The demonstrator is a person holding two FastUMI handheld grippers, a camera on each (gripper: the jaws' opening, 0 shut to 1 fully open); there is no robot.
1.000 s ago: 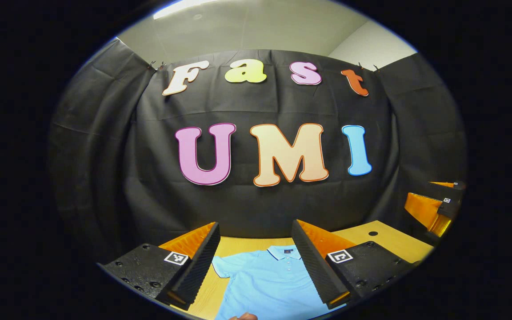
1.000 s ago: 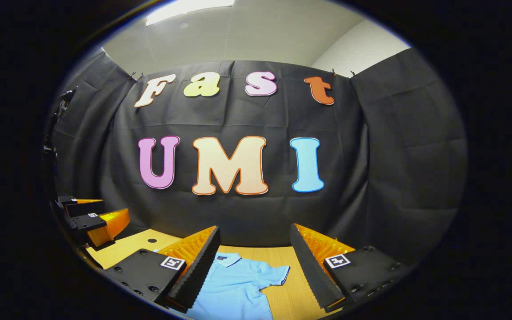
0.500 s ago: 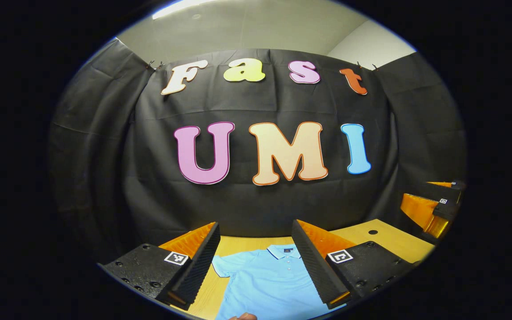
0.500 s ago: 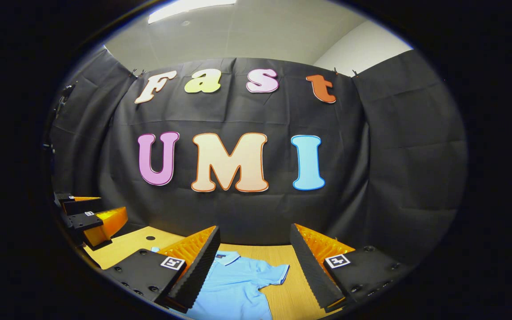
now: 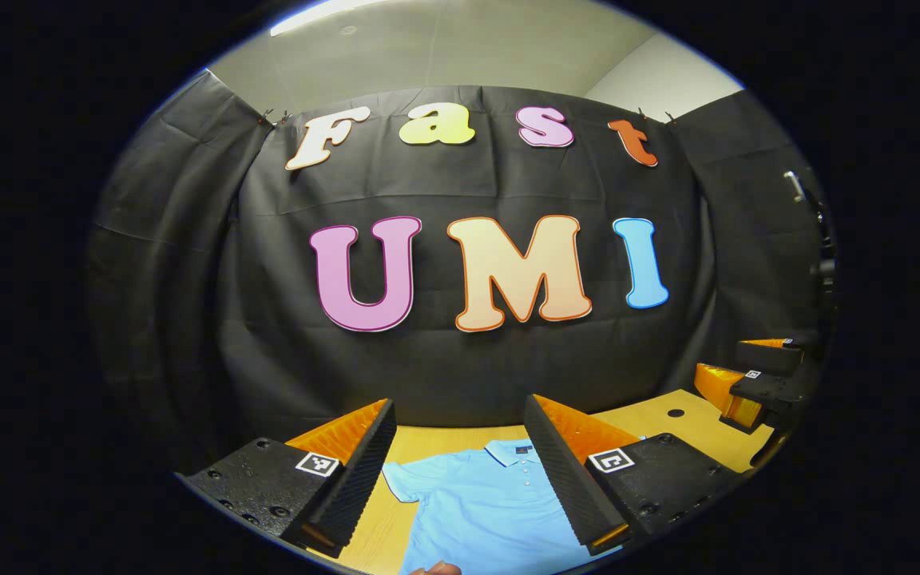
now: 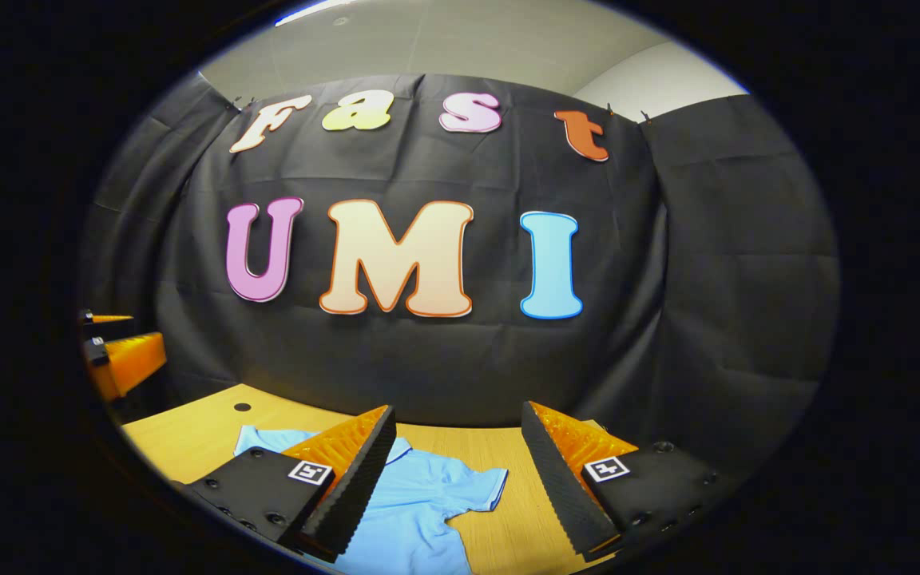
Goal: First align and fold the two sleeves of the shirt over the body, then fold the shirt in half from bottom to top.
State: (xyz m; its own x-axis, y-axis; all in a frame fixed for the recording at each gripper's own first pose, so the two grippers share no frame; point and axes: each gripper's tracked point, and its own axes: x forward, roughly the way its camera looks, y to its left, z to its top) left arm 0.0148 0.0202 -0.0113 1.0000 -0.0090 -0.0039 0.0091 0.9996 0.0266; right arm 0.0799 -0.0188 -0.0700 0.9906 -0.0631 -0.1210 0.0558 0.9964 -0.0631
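The shirt point(image 5: 484, 503) lies flat and face up on the desk point(image 5: 652, 419), collar toward the desk's far edge, where the booth wall rises. One shirt, with two short sleeves: one sleeve point(image 5: 408, 479) spreads toward the desk's left side, the other sleeve point(image 6: 480, 485) toward its right side. Neither is folded over the body yet, so by my reading the first step has not begun.

Over the last second the right gripper's view has tipped downward and swung left: more of the desk and of the collar end shows in the right gripper view than a moment ago. In the left gripper view the framing has barely shifted. I take this as the right hand starting its approach to its sleeve while the left one waits above the shirt.

Two grippers. The left gripper point(image 5: 460, 471) is released, jaws spread wide, grasping nothing, above the shirt's chest. The right gripper point(image 6: 456, 479) is likewise released and empty, above the right shoulder and sleeve. Each shows at the edge of the other's view. One small dark hole point(image 6: 243, 406) marks the desk near its far edge.
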